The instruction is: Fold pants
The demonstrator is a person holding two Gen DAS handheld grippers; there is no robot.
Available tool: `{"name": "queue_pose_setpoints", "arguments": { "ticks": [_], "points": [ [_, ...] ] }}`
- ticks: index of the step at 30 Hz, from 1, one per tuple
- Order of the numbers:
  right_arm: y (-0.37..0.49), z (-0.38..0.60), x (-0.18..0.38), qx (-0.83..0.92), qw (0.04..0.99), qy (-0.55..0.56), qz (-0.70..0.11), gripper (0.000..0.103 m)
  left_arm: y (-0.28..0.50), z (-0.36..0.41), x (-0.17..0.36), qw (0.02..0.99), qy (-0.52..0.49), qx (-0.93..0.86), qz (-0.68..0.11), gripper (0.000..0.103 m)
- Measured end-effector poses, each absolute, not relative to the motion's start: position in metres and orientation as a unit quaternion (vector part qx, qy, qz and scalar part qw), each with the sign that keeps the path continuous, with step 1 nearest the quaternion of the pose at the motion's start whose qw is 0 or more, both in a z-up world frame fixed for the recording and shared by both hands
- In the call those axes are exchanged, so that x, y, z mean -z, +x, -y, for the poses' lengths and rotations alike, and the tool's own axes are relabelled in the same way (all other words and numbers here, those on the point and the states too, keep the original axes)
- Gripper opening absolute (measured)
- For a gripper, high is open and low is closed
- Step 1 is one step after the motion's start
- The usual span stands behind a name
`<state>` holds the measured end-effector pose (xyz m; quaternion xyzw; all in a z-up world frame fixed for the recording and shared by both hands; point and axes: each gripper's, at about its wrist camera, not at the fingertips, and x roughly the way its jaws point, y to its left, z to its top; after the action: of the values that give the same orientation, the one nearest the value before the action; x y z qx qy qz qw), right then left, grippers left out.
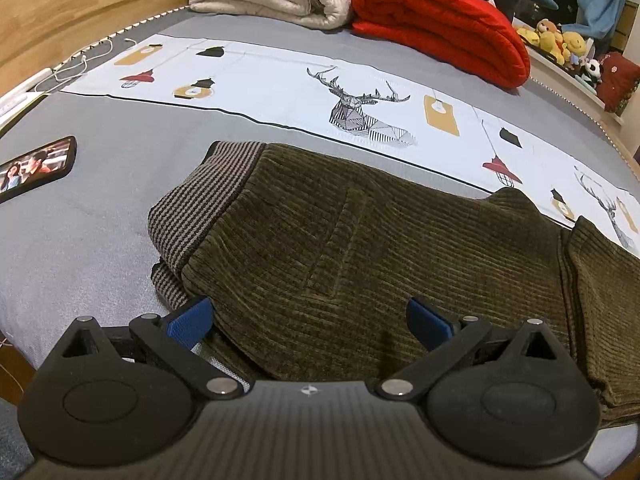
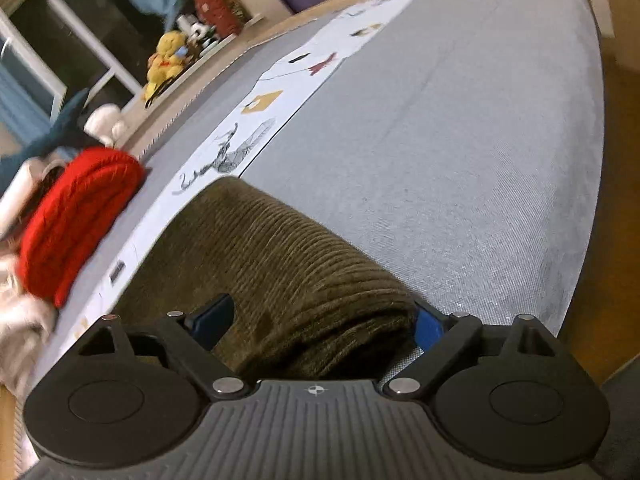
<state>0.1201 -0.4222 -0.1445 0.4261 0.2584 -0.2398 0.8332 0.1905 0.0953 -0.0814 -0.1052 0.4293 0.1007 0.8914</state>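
Right gripper (image 2: 320,326): jaws wide, around the folded end of the pants (image 2: 288,264), not squeezing. Left gripper (image 1: 310,320): jaws wide, empty, over the waistband end (striped). Pants long across the bed (image 2: 460,160), between both.

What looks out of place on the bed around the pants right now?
A phone lies on the grey bedspread left of the pants, its screen lit and playing video. White charging cables trail near the wooden headboard. The pants look neatly folded, with no loose cloth.
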Motion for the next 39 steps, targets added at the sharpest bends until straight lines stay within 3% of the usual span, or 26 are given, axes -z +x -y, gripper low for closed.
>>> {"name": "queue_pose_setpoints", "arguments": {
  "ticks": [4, 10, 11, 15, 17, 21, 25, 27, 29, 30, 31, 39],
  "points": [
    [0.115, 0.432, 0.150, 0.255, 0.818, 0.457, -0.237, 0.082, 0.187, -0.104, 0.077, 0.896, -0.117, -0.112, -0.414, 0.103],
    [0.137, 0.396, 0.147, 0.263, 0.868, 0.313, -0.281, 0.088, 0.181, -0.114, 0.066, 0.913, -0.089, -0.145, -0.372, 0.103],
    [0.137, 0.395, 0.147, 0.266, 0.871, 0.304, -0.282, 0.085, 0.182, -0.116, 0.065, 0.911, -0.094, -0.146, -0.374, 0.103],
    [0.125, 0.412, 0.147, 0.255, 0.852, 0.375, -0.259, 0.055, 0.189, -0.132, 0.071, 0.892, -0.145, -0.145, -0.402, 0.103],
    [0.122, 0.417, 0.148, 0.236, 0.844, 0.410, -0.253, 0.050, 0.191, -0.137, 0.074, 0.885, -0.162, -0.144, -0.413, 0.103],
    [0.118, 0.420, 0.151, 0.233, 0.831, 0.438, -0.251, 0.053, 0.191, -0.140, 0.077, 0.879, -0.173, -0.145, -0.420, 0.103],
    [0.116, 0.423, 0.153, 0.228, 0.824, 0.460, -0.239, 0.063, 0.190, -0.138, 0.079, 0.880, -0.164, -0.147, -0.420, 0.103],
    [0.118, 0.423, 0.154, 0.220, 0.823, 0.467, -0.235, 0.073, 0.190, -0.138, 0.080, 0.879, -0.166, -0.147, -0.423, 0.103],
    [0.123, 0.422, 0.152, 0.216, 0.829, 0.455, -0.244, 0.076, 0.190, -0.139, 0.081, 0.878, -0.166, -0.147, -0.424, 0.103],
    [0.125, 0.419, 0.150, 0.221, 0.834, 0.439, -0.252, 0.055, 0.190, -0.139, 0.081, 0.878, -0.165, -0.149, -0.423, 0.103],
    [0.125, 0.419, 0.151, 0.220, 0.836, 0.433, -0.257, 0.047, 0.190, -0.139, 0.080, 0.879, -0.161, -0.151, -0.423, 0.103],
    [0.126, 0.416, 0.149, 0.227, 0.837, 0.429, -0.254, 0.043, 0.191, -0.148, 0.082, 0.873, -0.143, -0.188, -0.427, 0.103]
  ]
}}
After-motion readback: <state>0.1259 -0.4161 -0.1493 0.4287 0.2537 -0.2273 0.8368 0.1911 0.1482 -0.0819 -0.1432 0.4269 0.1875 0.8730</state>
